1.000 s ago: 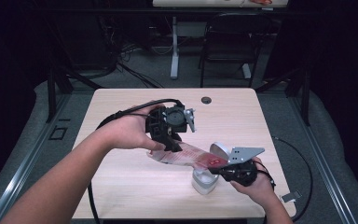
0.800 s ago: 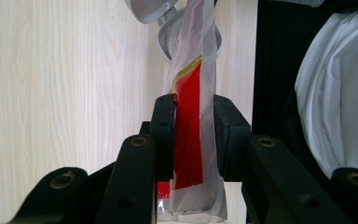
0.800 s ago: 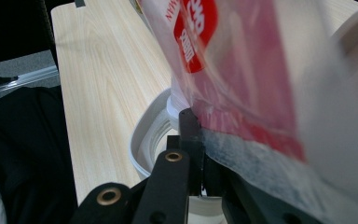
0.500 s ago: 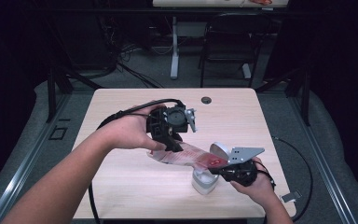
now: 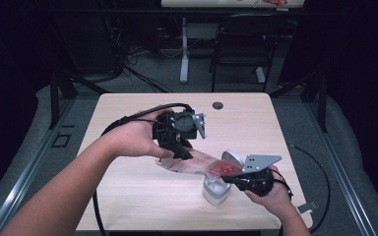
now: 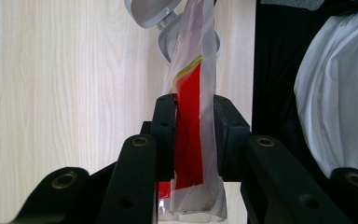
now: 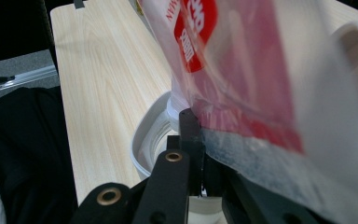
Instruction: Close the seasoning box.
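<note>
place: lab | signs: black curtains (image 5: pixel 10 54); floor cables (image 5: pixel 128 73); bare table (image 5: pixel 128 113)

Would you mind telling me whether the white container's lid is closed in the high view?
No, the lid stands flipped open above the white container, and the red-and-clear bag slants down towards its mouth.

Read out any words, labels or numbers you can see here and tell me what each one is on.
"MAN": red letters, the end of a longer word cut off at the frame edge, on the clear plastic bag.
White characters on the bag's red label: too blurred to read.
Red panel on the bag in the left gripper view: no text shows.
</note>
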`<state>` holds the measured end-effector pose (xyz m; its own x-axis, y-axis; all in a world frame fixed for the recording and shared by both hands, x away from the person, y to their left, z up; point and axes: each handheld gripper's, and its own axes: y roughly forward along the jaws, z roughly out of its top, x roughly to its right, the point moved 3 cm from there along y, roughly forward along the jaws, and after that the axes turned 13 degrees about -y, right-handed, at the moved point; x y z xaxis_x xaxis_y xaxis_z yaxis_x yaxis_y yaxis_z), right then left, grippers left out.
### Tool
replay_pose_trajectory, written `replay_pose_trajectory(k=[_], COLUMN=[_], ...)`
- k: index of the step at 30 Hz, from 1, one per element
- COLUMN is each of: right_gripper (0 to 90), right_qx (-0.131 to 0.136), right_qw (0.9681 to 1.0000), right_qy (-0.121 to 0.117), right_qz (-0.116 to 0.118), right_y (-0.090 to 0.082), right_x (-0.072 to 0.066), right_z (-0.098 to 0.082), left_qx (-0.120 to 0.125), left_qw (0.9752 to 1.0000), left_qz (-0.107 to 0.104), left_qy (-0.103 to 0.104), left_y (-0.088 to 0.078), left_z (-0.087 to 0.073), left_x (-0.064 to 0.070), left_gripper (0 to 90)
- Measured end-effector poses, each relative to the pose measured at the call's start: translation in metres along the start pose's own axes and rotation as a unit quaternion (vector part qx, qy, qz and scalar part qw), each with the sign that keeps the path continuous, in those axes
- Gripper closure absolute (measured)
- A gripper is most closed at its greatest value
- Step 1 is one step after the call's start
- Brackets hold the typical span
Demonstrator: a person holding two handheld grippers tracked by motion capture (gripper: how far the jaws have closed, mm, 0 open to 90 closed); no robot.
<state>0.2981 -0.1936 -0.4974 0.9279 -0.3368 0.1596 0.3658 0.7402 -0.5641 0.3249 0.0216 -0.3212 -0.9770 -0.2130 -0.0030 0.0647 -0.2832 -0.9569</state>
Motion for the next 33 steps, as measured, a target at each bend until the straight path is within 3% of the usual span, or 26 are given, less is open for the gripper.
replay_pose_trajectory(k=[25, 33], right_gripper=[89.8, 89.8], right_qx=[0.001, 0.004], right_qw=[0.9999, 1.0000], right_qy=[-0.010, -0.009], right_qz=[-0.003, -0.001], right_y=[-0.0094, -0.0082], right_x=[-0.0004, -0.0005], right_z=[0.0033, 0.0031], left_qx=[0.009, 0.007], left_qw=[0.9999, 1.0000], left_qz=[-0.007, -0.003], left_qy=[-0.011, -0.005], left_y=[0.0014, -0.0016], left_z=[-0.0087, -0.0047], left_x=[-0.0052, -0.0026], left_gripper=[73.3, 73.2])
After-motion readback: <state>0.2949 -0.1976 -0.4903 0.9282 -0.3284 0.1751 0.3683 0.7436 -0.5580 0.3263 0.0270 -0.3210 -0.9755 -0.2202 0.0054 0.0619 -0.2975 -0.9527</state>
